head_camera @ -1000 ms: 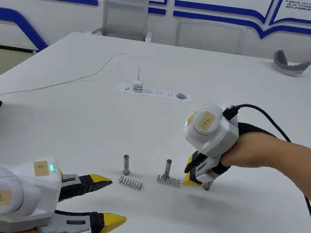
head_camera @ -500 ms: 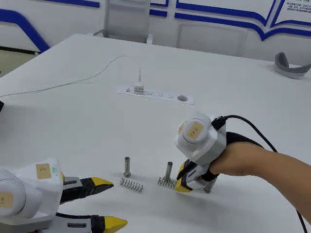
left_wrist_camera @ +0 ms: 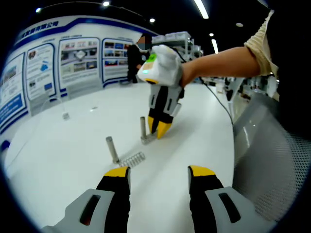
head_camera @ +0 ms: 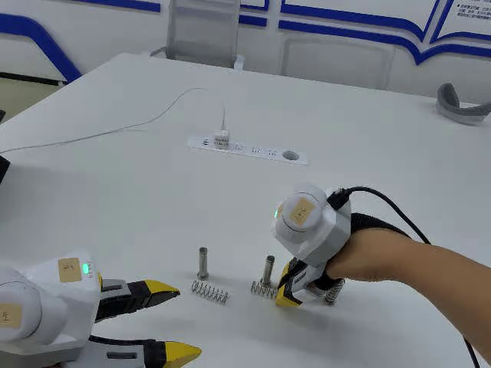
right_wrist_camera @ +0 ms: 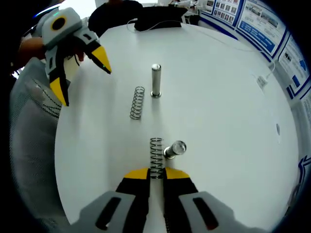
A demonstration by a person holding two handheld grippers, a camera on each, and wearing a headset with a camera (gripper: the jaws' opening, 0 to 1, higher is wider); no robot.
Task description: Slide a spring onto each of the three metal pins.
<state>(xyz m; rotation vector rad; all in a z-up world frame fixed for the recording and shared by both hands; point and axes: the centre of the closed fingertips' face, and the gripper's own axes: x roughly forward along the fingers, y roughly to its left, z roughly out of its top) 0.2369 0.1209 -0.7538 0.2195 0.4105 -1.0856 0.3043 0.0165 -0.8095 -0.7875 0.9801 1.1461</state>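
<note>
The left gripper (head_camera: 188,320) hangs with fingers apart, near the left spring (head_camera: 209,291) lying flat on the bench (head_camera: 115,192) by the left pin (head_camera: 203,262). The right gripper (right_wrist_camera: 156,174) pinches one end of the middle spring (right_wrist_camera: 156,153) — it lies flat, pointing straight away from the fingers, just beside the standing middle pin (right_wrist_camera: 175,149). It likely needs tipping up.

Polished metal pins (right_wrist_camera: 156,80), a steel-wire spring (right_wrist_camera: 156,154) — on a smooth, matt table (head_camera: 153,192).
</note>
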